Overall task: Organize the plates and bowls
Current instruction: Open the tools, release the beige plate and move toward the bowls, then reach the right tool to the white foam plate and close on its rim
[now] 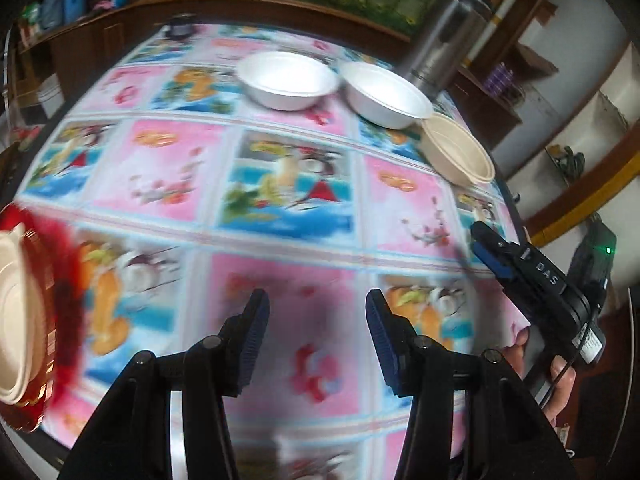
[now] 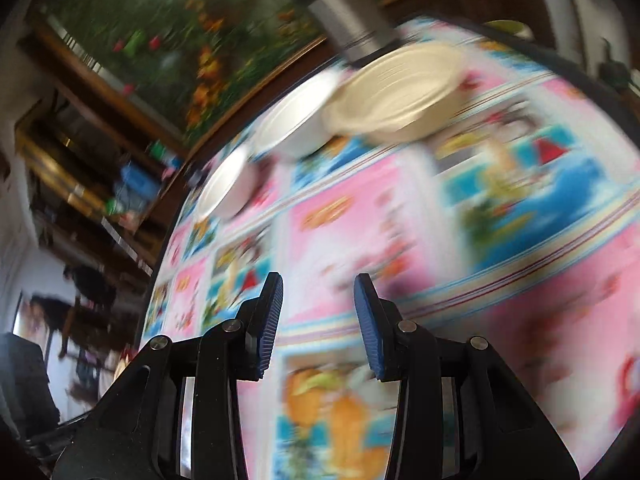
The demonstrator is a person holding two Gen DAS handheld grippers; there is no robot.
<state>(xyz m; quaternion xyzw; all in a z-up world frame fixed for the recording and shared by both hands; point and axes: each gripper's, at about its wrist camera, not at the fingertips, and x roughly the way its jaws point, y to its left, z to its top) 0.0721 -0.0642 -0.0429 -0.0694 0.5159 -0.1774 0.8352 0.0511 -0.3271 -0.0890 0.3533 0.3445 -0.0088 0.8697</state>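
Observation:
Two white foam bowls [image 1: 288,80] [image 1: 386,94] and a beige bowl [image 1: 458,152] stand in a row at the table's far right. They show blurred in the right wrist view: beige bowl [image 2: 396,96], white bowls [image 2: 292,124] [image 2: 228,188]. A beige bowl stack [image 1: 16,320] sits on a red plate at the left edge. My left gripper [image 1: 316,336] is open and empty above the tablecloth. My right gripper [image 2: 318,320] is open and empty; it shows in the left wrist view [image 1: 486,246] near the beige bowl.
A steel thermos [image 1: 444,40] stands behind the bowls. The table [image 1: 280,184] has a colourful patterned cloth. A dark small object [image 1: 180,26] sits at the far edge. Wooden shelves and a flower mural surround the table.

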